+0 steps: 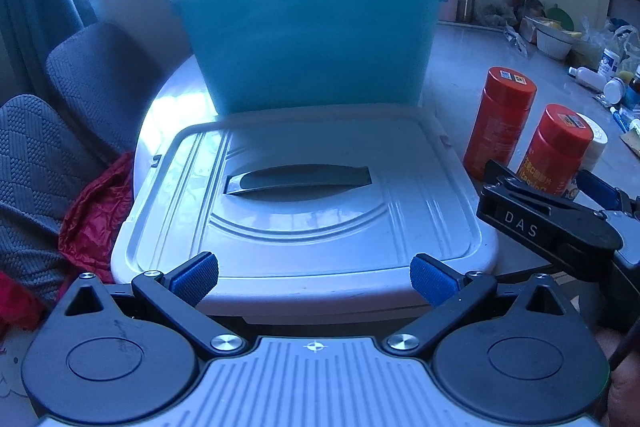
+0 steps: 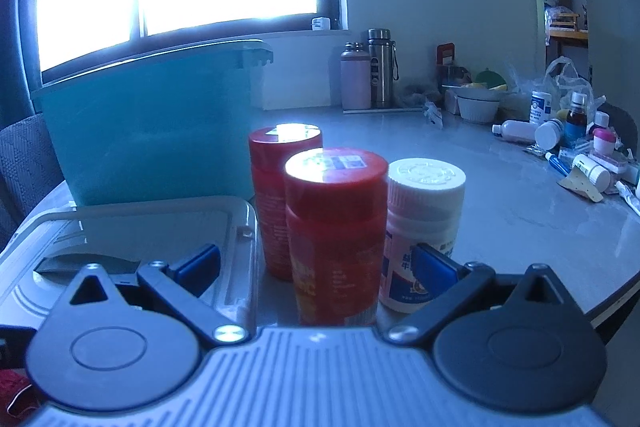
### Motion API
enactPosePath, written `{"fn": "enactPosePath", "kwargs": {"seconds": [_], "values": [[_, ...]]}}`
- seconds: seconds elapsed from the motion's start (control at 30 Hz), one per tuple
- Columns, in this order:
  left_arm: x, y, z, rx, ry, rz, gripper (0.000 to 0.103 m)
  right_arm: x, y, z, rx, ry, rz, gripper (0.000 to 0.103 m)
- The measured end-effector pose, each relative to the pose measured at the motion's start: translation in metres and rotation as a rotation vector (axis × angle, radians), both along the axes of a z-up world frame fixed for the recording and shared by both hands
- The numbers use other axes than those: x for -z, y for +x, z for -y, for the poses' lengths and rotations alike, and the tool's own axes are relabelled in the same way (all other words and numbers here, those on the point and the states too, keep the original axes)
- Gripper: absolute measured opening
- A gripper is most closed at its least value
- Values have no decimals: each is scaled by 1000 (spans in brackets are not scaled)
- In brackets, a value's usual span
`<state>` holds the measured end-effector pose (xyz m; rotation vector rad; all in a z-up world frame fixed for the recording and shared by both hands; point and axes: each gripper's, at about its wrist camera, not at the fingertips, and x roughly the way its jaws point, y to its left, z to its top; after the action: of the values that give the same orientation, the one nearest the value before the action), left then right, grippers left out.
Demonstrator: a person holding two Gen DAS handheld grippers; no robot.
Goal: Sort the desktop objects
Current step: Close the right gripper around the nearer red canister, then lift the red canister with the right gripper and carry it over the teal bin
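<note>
Between spread jaws, red bottle [image 2: 336, 227], seemingly untouched.

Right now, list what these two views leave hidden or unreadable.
- Teal bin contents: both views show only its outer wall.
- White bottle: left wrist view, mostly behind the near red bottle.
- Far red bottle label: right wrist view, partly blocked, print blurred.
- Small bottles at the table's far side: too small to read.

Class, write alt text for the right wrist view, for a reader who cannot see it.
The open right gripper faces a near red bottle, with another red bottle behind and a white bottle beside it. A teal bin stands left.
</note>
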<state>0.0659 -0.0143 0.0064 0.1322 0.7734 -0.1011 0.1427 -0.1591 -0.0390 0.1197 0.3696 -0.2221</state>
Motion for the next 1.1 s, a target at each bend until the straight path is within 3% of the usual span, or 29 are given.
{"fn": "enactPosePath", "kwargs": {"seconds": [0.3, 0.37, 0.4, 0.43, 0.47, 0.83, 1.1], "values": [[1, 2, -3, -4, 1, -6, 103, 5, 9, -5, -10, -11, -7, 103], [1, 2, -4, -7, 2, -6, 103, 7, 13, -6, -17, -12, -13, 97], [1, 3, -4, -9, 2, -7, 103, 8, 14, -6, -7, -22, -16, 82], [1, 3, -4, -10, 2, -7, 103, 9, 15, -7, 3, -31, -19, 55], [1, 3, -5, -11, 2, -7, 103, 8, 15, -6, 2, -29, -18, 49], [1, 6, -4, -15, 2, -7, 103, 3, 13, -12, -46, -13, -15, 49], [-8, 10, -10, -45, -28, 9, 103, -26, 5, -7, -41, -37, 9, 49]]}}
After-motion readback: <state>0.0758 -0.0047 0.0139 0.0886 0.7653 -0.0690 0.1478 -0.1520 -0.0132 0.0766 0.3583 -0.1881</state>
